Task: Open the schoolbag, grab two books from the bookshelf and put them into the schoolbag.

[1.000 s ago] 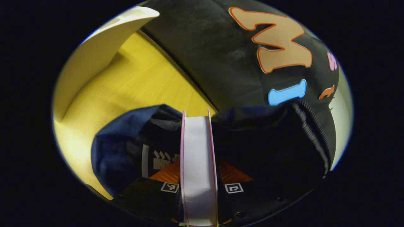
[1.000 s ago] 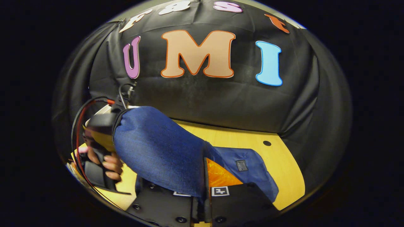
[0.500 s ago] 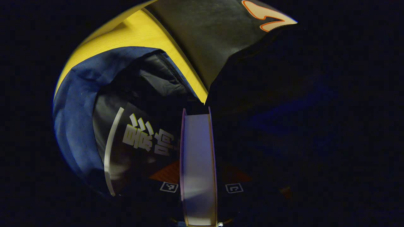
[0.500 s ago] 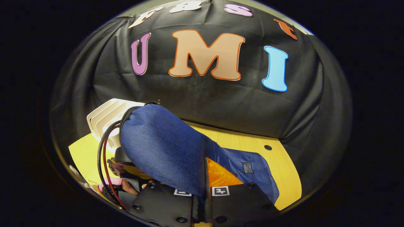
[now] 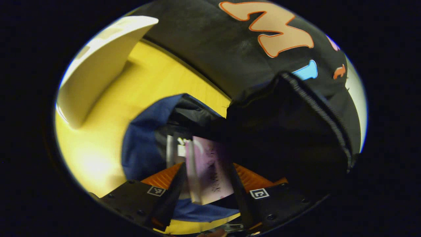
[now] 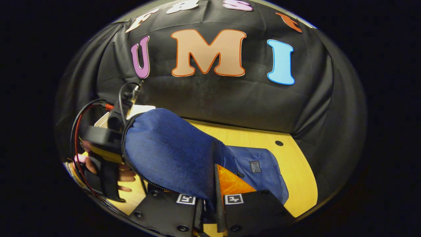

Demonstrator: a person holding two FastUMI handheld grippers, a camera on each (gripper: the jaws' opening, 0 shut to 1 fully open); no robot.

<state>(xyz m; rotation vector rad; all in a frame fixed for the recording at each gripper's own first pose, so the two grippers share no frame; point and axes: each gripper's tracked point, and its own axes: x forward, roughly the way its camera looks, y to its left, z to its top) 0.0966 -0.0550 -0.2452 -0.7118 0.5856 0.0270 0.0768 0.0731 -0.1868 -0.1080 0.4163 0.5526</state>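
Schoolbag (image 6: 171, 158) lies on your desk (image 6: 296, 171), its flap pinched in your right tongs (image 6: 210, 210), while your left tongs (image 5: 205, 194) gape around a book (image 5: 210, 171).

A blue schoolbag, open, with books going inside

In the left gripper view, the schoolbag (image 5: 141, 148) is blue with a dark inside, and its mouth is open wide. A pinkish book (image 5: 210, 171) is tilted in the opening, loose between the wide-apart jaws. Just behind it sits a dark book (image 5: 173, 149) with white marks, already inside. The white bookshelf (image 5: 98, 62) stands on the yellow worktop, apart from the bag. In the right gripper view, the bag's blue flap (image 6: 171, 154) is lifted up, and its edge is pinched.
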